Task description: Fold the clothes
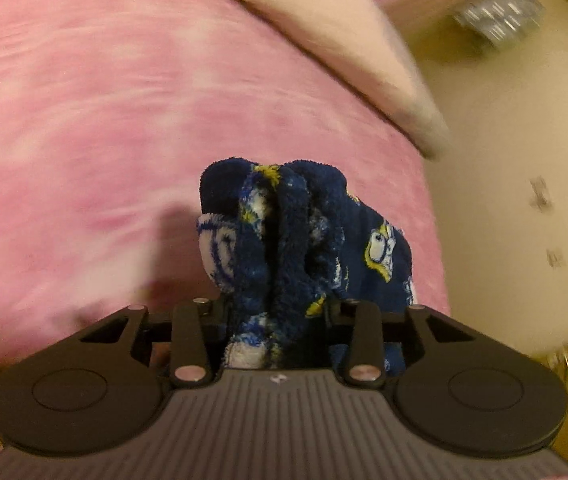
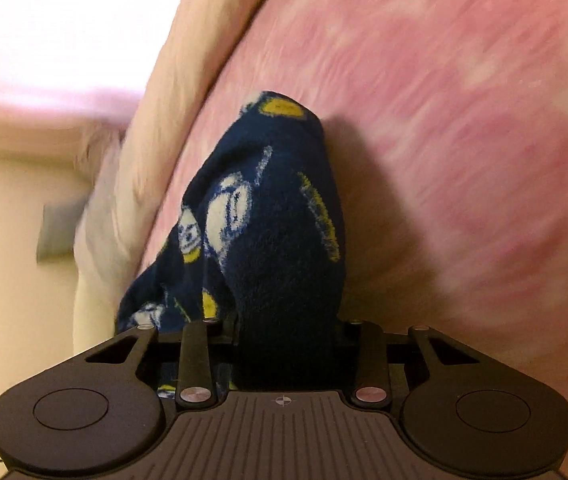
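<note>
My left gripper (image 1: 280,312) pinches a bunched wad of the navy fleece garment (image 1: 303,248) above the pink bedspread (image 1: 84,120). My right gripper (image 2: 287,332) clamps another part of that garment. It hangs crumpled, so I judge folding has barely begun.

1. The fuzzy navy fleece garment (image 1: 295,240) is showing a print of white cartoon figures, blue outlines and yellow patches.
2. The mottled pink-and-white bed cover (image 1: 104,120) is lying beside a pale cream blanket (image 1: 323,32).
3. The black plastic tool (image 2: 284,344) is looking plain.
</note>
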